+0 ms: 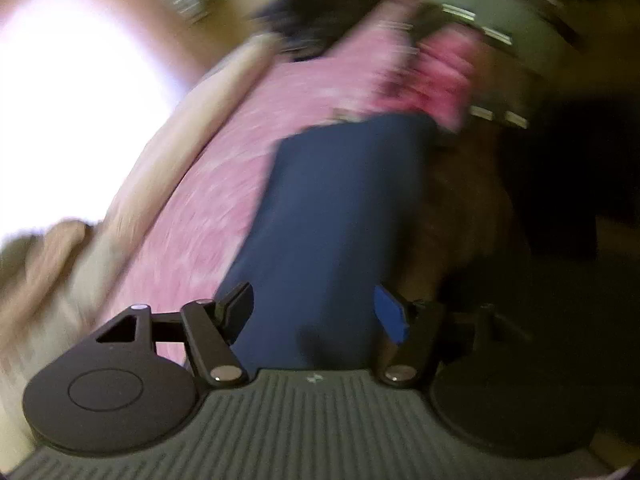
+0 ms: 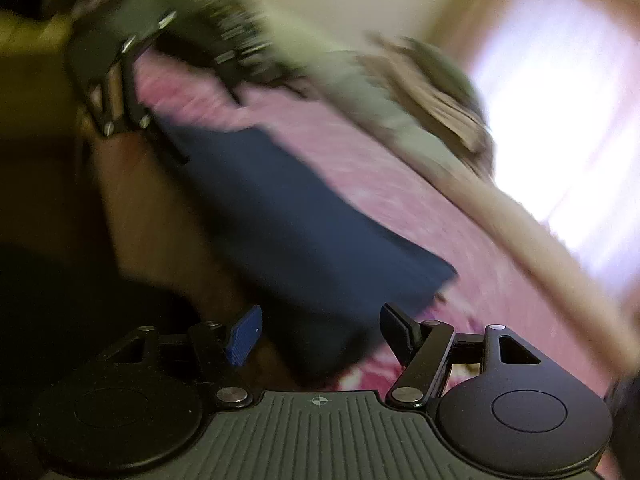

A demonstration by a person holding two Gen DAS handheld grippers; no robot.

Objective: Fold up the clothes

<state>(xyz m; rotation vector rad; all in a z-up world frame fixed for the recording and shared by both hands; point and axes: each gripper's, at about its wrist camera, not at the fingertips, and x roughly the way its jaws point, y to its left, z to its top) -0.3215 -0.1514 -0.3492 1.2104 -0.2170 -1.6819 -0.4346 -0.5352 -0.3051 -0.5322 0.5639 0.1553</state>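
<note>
Folded garment (image 1: 340, 216) on bedspread (image 1: 208, 208), pillow (image 2: 436, 92) behind

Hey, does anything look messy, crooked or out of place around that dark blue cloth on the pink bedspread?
Nothing clearly stands out. The dark blue folded cloth lies flat on the pink patterned bedspread, edges fairly straight. Both the left gripper and right gripper are open and empty. Heavy motion blur hides fine wrinkles and the dark heap farther back.
</note>
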